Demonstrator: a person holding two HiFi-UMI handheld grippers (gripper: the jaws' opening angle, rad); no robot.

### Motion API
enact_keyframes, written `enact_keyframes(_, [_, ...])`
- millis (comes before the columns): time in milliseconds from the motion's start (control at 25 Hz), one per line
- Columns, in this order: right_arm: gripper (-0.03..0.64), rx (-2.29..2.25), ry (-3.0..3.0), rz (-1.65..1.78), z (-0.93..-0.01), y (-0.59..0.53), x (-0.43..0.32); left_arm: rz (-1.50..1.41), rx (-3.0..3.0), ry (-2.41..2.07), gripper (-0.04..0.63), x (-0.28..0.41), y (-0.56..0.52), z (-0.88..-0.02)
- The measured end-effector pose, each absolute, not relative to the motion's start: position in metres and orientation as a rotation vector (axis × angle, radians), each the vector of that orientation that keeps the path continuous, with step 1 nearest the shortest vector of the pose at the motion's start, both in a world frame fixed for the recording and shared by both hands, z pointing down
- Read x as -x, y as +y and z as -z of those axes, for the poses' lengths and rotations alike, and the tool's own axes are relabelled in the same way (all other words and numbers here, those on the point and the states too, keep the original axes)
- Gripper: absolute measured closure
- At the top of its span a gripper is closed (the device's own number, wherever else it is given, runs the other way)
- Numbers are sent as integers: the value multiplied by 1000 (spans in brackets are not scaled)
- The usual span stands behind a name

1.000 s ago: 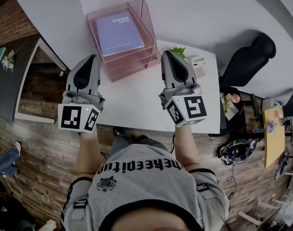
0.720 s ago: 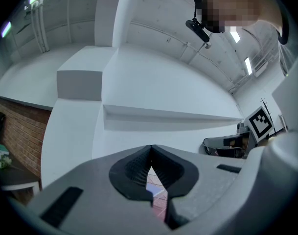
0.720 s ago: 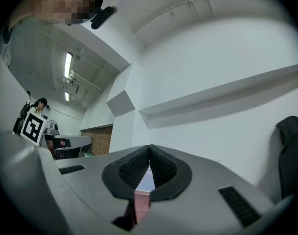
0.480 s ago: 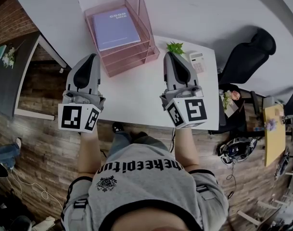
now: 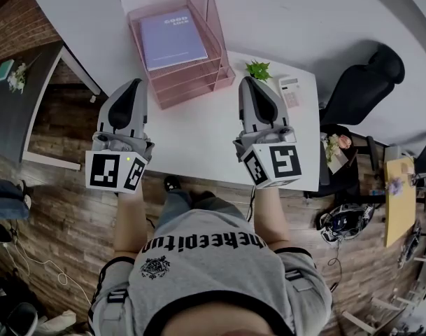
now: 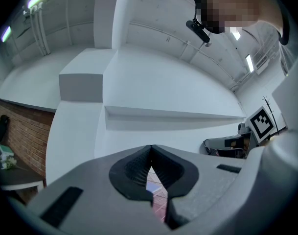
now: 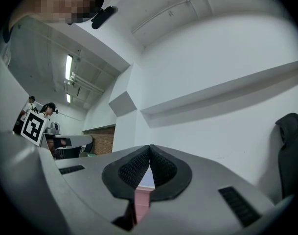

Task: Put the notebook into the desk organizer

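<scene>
Effectively done: notebook (image 5: 173,38) lies flat, cover up, in the top tray of the pink organizer (image 5: 195,88) at the desk's (image 5: 199,145) far left. It sits square to the tray walls, so I'd say no nudge is needed. Left gripper (image 5: 133,84) and right gripper (image 5: 250,81) are both clenched, tips meeting, nothing between them. They flank the organizer's near side, apart from it, noses slightly up. Reads as a parked pose, clear of the load.
</scene>
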State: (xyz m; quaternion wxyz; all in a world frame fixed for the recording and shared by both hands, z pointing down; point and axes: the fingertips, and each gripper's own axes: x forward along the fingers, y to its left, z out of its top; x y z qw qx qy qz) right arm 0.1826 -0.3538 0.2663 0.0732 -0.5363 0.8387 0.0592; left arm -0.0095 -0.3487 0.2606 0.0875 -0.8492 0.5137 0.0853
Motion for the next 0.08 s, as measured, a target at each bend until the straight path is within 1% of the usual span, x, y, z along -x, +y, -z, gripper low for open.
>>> enact_keyframes(80, [615, 1613, 2518, -173, -267, -353, -183, -254, 2526, 1533, 592, 10, -348, -260])
